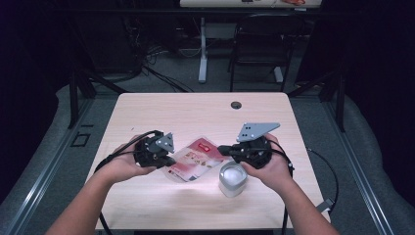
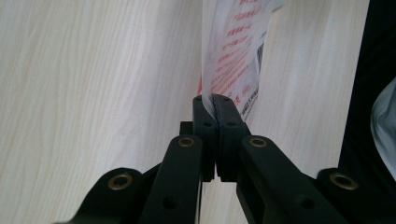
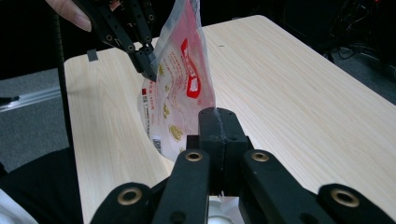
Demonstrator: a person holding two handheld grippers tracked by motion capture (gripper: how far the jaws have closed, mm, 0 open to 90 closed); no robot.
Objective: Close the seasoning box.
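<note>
I have the clear plastic pouch with red and white printing (image 1: 195, 159) stretched between my two tools, held just above the pale wood-grain desk (image 1: 195, 112). My left hand-held gripper (image 1: 170, 160) is clamped tight on the pouch's near-left edge, and my right hand-held gripper (image 1: 221, 149) is clamped tight on the opposite edge. The pouch's long axis runs from one to the other, slanting from lower left to upper right in the high view, so each tool sits at one end of it and neither hand is nearer than the other.

What the next move turns on, I think, is the small white round cup (image 1: 232, 179): it stands on the desk directly below my right hand-held gripper, toward me, well apart from the left one. So the right end of the pouch is the end already over it.

The left gripper view shows the film (image 2: 233, 56) pinched flat between closed jaws. The right gripper view shows the pouch (image 3: 180, 88) standing up on edge with the left hand-held gripper (image 3: 150, 70) biting its far top corner, and a white rim (image 3: 219, 215) beneath my jaws, probably the cup, though it is mostly hidden.
</note>
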